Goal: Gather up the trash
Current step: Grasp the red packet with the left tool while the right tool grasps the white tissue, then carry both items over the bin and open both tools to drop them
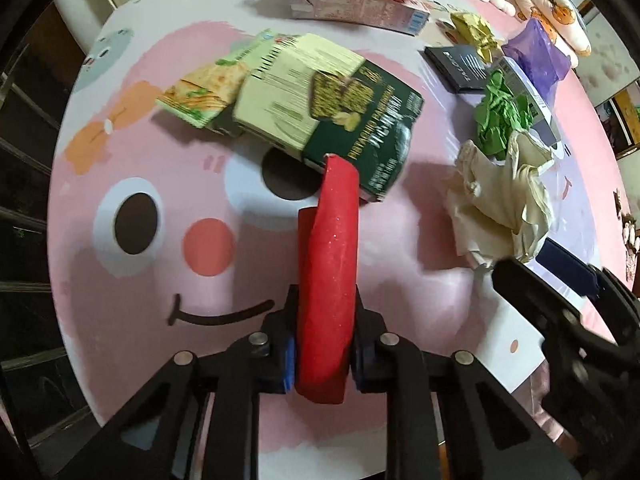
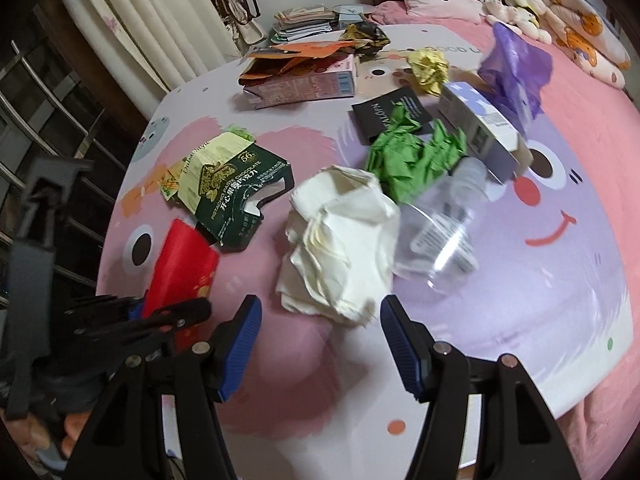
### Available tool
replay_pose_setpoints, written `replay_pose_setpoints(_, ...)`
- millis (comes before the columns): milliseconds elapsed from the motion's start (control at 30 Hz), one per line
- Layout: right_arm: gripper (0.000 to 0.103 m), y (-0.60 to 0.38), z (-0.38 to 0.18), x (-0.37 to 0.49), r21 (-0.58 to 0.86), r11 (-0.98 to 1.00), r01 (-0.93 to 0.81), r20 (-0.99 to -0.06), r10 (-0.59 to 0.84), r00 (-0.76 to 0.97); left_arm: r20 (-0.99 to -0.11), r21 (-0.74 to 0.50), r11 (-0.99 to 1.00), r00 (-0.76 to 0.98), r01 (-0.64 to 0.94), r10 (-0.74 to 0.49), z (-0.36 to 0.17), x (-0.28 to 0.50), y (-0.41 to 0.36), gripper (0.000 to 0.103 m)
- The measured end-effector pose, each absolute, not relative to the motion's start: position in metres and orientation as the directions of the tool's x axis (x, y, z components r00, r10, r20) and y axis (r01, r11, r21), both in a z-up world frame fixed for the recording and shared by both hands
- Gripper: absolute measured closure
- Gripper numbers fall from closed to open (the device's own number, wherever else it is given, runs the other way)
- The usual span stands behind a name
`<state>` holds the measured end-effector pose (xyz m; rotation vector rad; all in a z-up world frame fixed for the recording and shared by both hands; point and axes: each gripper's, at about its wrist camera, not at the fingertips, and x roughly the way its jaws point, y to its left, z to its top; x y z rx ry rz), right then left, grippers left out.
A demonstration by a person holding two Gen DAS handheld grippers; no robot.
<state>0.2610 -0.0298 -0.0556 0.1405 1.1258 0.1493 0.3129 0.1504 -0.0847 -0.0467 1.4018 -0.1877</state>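
My left gripper [image 1: 325, 354] is shut on a red paper packet [image 1: 328, 276], which stands up between its blue pads. The same red packet [image 2: 180, 268] and left gripper [image 2: 152, 316] show at the lower left of the right wrist view. My right gripper [image 2: 320, 336] is open, with nothing between its fingers. It hovers just short of a crumpled white tissue [image 2: 340, 240]. A torn green chocolate box [image 1: 360, 120] lies beyond the red packet. Crumpled green paper [image 2: 412, 160] and a clear plastic cup [image 2: 440, 236] lie past the tissue.
A round cartoon-printed tabletop [image 2: 560, 280] carries more litter: a pink carton [image 2: 304, 84], a black card [image 2: 384, 116], a yellow paper ball [image 2: 428, 68], a purple bag [image 2: 516, 68], a white box [image 2: 480, 124]. A bed with plush toys [image 2: 520, 4] lies behind; a metal railing [image 2: 48, 100] runs left.
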Motion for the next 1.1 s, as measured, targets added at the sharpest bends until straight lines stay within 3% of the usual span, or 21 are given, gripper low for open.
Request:
replay_pose_setpoints(467, 0.041, 0.008, -0.082, 0.296, -0.077, 0.993, -0.095, -0.894, -0.026, 0.447, -0.96, -0.11, 0.99, 0.249, 0.093, -0.13, -0.048, 0.302, 0.181, 0.084)
replay_pose_setpoints(567, 0.055, 0.007, -0.079, 0.294, -0.048, 0.993, -0.109, -0.889, 0.008, 0.458, -0.954, -0.112, 0.989, 0.27, 0.094, -0.133, -0.044, 0.299, 0.18, 0.084)
replay_pose_setpoints(633, 0.081, 0.012, -0.071, 0.29, -0.035, 0.989, -0.144, -0.877, 0.038, 0.478, -0.952, -0.106, 0.99, 0.277, 0.097, -0.129, -0.042, 0.296, 0.18, 0.085)
replay_pose_setpoints(733, 0.1, 0.013, -0.06, 0.285, 0.013, 0.985, -0.174, -0.873, 0.096, 0.479, -0.949, -0.099, 0.99, 0.289, 0.099, -0.124, -0.039, 0.292, 0.176, 0.085)
replay_pose_setpoints(1100, 0.102, -0.028, -0.022, 0.245, 0.349, 0.92, -0.178, -0.796, 0.392, 0.462, -0.941, -0.083, 0.992, 0.321, 0.098, -0.11, -0.019, 0.255, 0.157, 0.084)
